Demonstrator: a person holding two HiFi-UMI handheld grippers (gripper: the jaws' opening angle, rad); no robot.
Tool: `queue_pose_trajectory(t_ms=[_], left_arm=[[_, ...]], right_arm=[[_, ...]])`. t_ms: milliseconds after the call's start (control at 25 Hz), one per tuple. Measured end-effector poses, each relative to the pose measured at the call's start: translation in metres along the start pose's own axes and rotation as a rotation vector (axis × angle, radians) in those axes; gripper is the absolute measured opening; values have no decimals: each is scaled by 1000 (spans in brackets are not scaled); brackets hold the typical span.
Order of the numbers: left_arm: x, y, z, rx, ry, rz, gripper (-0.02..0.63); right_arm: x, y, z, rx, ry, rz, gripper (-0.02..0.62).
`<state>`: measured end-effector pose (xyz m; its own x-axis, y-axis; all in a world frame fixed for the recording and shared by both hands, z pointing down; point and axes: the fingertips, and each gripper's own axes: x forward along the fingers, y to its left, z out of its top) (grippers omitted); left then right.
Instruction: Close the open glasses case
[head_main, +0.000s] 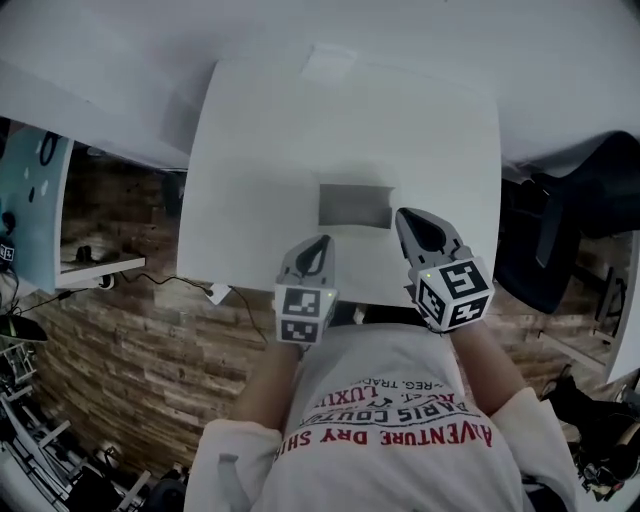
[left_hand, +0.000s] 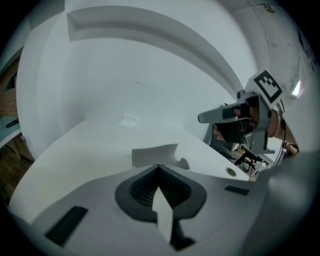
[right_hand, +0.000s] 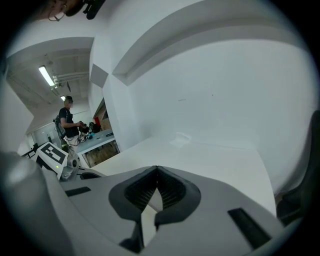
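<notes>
A flat grey rectangular glasses case (head_main: 355, 205) lies on the white table (head_main: 260, 150), near its front edge; I cannot tell whether its lid is up. In the left gripper view the case (left_hand: 154, 155) shows just beyond the jaw tips. My left gripper (head_main: 318, 242) hovers at the table's front edge, below and left of the case, jaws together, nothing held. My right gripper (head_main: 404, 216) sits just right of the case, also shut and empty. The left gripper (left_hand: 159, 167) sees the right gripper (left_hand: 220, 116) raised to its right. From the right gripper (right_hand: 157, 169) the case is hidden.
A small pale object (head_main: 330, 60) lies at the table's far edge against the white wall. A dark office chair (head_main: 570, 230) stands right of the table. A teal panel (head_main: 30, 200) stands on the left. A person (right_hand: 67, 120) stands at a far bench.
</notes>
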<state>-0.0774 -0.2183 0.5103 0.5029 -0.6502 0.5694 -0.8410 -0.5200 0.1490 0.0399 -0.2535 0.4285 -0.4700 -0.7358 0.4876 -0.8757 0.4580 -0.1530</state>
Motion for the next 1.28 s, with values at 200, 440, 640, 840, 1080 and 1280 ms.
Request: queue_pose_trajectory(t_ms=[200, 440, 640, 840, 1080, 1280], left_arm=[[31, 3, -27, 31, 85, -32, -3], [51, 4, -44, 8, 127, -21, -3], [59, 6, -47, -38, 146, 5, -3], [61, 8, -48, -86, 150, 21, -3], [61, 9, -49, -169, 149, 29, -3], [60, 10, -49, -215, 150, 43, -3]], right_arm=[[30, -14, -5, -26, 77, 0, 11], [54, -32, -14, -57, 150, 21, 12], [72, -46, -15, -110, 209, 37, 11], [95, -49, -28, -151, 304, 94, 11], [112, -45, -43, -167, 385, 134, 11], [116, -44, -53, -145, 427, 144, 11]])
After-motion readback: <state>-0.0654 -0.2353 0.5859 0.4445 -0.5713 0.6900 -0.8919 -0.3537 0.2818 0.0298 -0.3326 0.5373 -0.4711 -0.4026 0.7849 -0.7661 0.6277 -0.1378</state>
